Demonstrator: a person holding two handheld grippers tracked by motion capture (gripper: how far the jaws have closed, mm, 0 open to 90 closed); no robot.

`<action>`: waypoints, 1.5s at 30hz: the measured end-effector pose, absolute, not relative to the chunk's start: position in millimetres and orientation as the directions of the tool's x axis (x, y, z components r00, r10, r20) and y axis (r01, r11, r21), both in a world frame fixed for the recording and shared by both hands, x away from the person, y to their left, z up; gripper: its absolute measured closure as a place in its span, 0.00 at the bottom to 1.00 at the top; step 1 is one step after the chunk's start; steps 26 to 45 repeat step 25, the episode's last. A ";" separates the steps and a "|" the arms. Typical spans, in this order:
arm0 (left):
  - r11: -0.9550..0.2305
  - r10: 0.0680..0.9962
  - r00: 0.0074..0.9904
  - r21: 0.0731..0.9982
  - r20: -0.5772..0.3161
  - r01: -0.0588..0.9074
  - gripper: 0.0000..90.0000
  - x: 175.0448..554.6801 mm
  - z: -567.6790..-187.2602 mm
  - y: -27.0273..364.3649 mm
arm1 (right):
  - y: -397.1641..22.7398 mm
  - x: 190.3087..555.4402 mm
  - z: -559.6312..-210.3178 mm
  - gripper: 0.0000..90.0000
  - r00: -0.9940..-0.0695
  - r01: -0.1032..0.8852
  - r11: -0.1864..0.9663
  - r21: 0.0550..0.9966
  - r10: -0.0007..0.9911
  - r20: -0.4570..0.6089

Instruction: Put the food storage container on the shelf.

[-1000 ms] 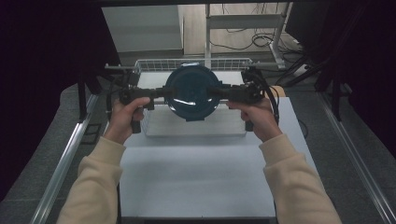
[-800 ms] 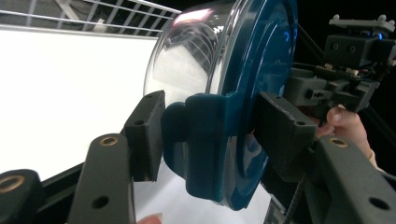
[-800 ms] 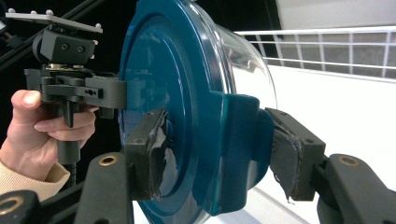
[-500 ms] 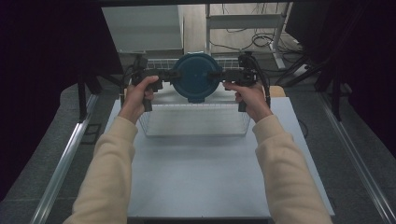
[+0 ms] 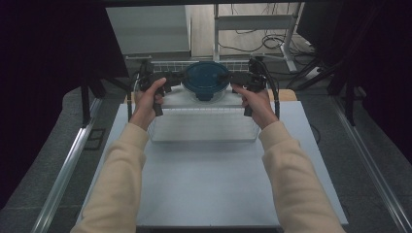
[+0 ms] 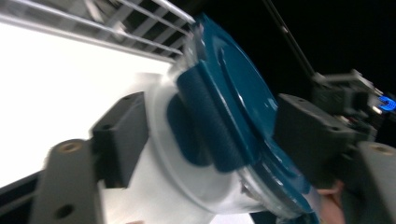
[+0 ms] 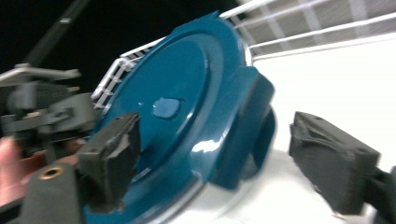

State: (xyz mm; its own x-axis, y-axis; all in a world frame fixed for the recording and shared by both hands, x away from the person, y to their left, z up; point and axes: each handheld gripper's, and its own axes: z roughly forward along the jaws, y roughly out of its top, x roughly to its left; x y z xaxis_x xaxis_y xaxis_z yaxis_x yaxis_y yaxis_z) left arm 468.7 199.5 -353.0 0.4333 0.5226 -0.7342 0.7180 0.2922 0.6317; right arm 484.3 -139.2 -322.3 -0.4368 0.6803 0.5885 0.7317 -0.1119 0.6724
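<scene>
My left hand-held gripper point(image 5: 176, 81) pinches the left edge of the blue-lidded tub point(image 5: 206, 79). The tub hangs above the far end of the wire basket point(image 5: 203, 127) on the bench point(image 5: 204, 194). My right hand-held gripper point(image 5: 237, 79) pinches its right edge.

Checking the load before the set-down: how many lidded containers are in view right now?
1. One clear container with a blue lid, held between the left gripper and the right gripper above the far end of the wire basket.
</scene>
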 end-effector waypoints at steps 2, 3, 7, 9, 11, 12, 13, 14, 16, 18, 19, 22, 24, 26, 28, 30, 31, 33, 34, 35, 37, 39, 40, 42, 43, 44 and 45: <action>0.272 0.584 0.443 0.678 -0.680 0.683 0.25 451.3 -350.8 205.2 | -142.7 471.3 -318.3 0.14 -0.451 0.693 -0.100 0.714 0.712 0.538; 0.249 0.605 0.458 0.700 -0.652 0.669 0.25 440.7 -350.0 207.3 | -144.6 462.1 -316.1 0.13 -0.461 0.669 -0.085 0.739 0.732 0.501; 0.151 0.654 0.527 0.776 -0.543 0.613 0.24 387.6 -356.2 213.1 | -158.1 414.3 -312.7 0.13 -0.555 0.559 -0.015 0.829 0.735 0.388; 0.101 0.666 0.553 0.795 -0.501 0.599 0.23 345.1 -373.7 216.1 | -174.3 375.0 -325.5 0.13 -0.624 0.503 0.059 0.862 0.715 0.316; 0.092 0.674 0.553 0.798 -0.490 0.595 0.23 330.9 -381.5 216.8 | -180.0 362.6 -332.9 0.14 -0.641 0.490 0.085 0.868 0.710 0.293; 0.070 0.680 0.559 0.801 -0.475 0.595 0.23 313.9 -391.8 217.9 | -185.9 350.3 -341.5 0.14 -0.650 0.477 0.103 0.873 0.710 0.271; 0.060 0.684 0.565 0.808 -0.461 0.587 0.23 300.5 -400.3 218.7 | -197.7 325.2 -362.8 0.14 -0.666 0.466 0.148 0.872 0.708 0.235; 0.045 0.692 0.566 0.810 -0.448 0.585 0.23 291.4 -406.8 218.8 | -197.7 325.2 -362.8 0.15 -0.666 0.466 0.148 0.872 0.708 0.235; 0.006 0.708 0.568 0.807 -0.421 0.590 0.22 272.5 -424.8 219.3 | -205.4 308.7 -380.6 0.15 -0.664 0.468 0.174 0.867 0.716 0.215; -0.021 0.715 0.561 0.790 -0.416 0.613 0.22 261.2 -440.2 219.5 | -211.7 294.0 -400.2 0.17 -0.663 0.469 0.201 0.860 0.723 0.193; -0.026 0.723 0.555 0.787 -0.411 0.617 0.22 257.3 -445.9 220.0 | -213.8 288.1 -408.6 0.17 -0.663 0.476 0.218 0.852 0.725 0.185; -0.053 0.737 0.549 0.776 -0.394 0.628 0.21 253.2 -454.4 218.2 | -219.2 276.4 -426.3 0.17 -0.666 0.460 0.239 0.855 0.730 0.154; -0.049 0.741 0.548 0.782 -0.389 0.621 0.21 252.6 -453.5 216.2 | -222.3 274.3 -433.9 0.17 -0.658 0.464 0.230 0.855 0.736 0.160; -0.051 0.742 0.551 0.787 -0.383 0.615 0.20 252.7 -452.5 214.8 | -224.0 275.2 -434.7 0.17 -0.660 0.469 0.235 0.851 0.734 0.161; -0.051 0.742 0.551 0.787 -0.383 0.615 0.20 252.7 -452.5 214.8 | -224.0 275.2 -434.7 0.17 -0.660 0.469 0.235 0.851 0.734 0.161; -0.051 0.742 0.551 0.787 -0.383 0.615 0.20 252.7 -452.5 214.8 | -224.0 275.2 -434.7 0.17 -0.660 0.469 0.235 0.851 0.734 0.161; -0.051 0.742 0.551 0.787 -0.383 0.615 0.20 252.7 -452.5 214.8 | -224.0 275.2 -434.7 0.17 -0.660 0.469 0.235 0.851 0.734 0.161; -0.051 0.742 0.551 0.787 -0.383 0.615 0.20 252.7 -452.5 214.8 | -224.0 275.2 -434.7 0.17 -0.660 0.469 0.235 0.851 0.734 0.161; -0.051 0.742 0.551 0.787 -0.383 0.615 0.20 252.7 -452.5 214.8 | -224.0 275.2 -434.7 0.17 -0.660 0.469 0.235 0.851 0.734 0.161; -0.051 0.742 0.551 0.787 -0.383 0.615 0.20 252.7 -452.5 214.8 | -224.0 275.2 -434.7 0.17 -0.660 0.469 0.235 0.851 0.734 0.161; -0.051 0.742 0.551 0.787 -0.383 0.615 0.20 252.7 -452.5 214.8 | -224.0 275.2 -434.7 0.17 -0.660 0.469 0.235 0.851 0.734 0.161; -0.051 0.742 0.551 0.787 -0.383 0.615 0.20 252.7 -452.5 214.8 | -224.0 275.2 -434.7 0.17 -0.660 0.469 0.235 0.851 0.734 0.161; -0.051 0.742 0.551 0.787 -0.383 0.615 0.20 252.7 -452.5 214.8 | -224.0 275.2 -434.7 0.17 -0.660 0.469 0.235 0.851 0.734 0.161; -0.051 0.742 0.551 0.787 -0.383 0.615 0.20 252.7 -452.5 214.8 | -224.0 275.2 -434.7 0.17 -0.660 0.469 0.235 0.851 0.734 0.161; -0.051 0.742 0.551 0.787 -0.383 0.615 0.20 252.7 -452.5 214.8 | -224.0 275.2 -434.7 0.17 -0.660 0.469 0.235 0.851 0.734 0.161; -0.051 0.742 0.551 0.787 -0.383 0.615 0.20 252.7 -452.5 214.8 | -224.0 275.2 -434.7 0.17 -0.660 0.469 0.235 0.851 0.734 0.161; -0.051 0.742 0.551 0.787 -0.383 0.615 0.20 252.7 -452.5 214.8 | -224.0 275.2 -434.7 0.17 -0.660 0.469 0.235 0.851 0.734 0.161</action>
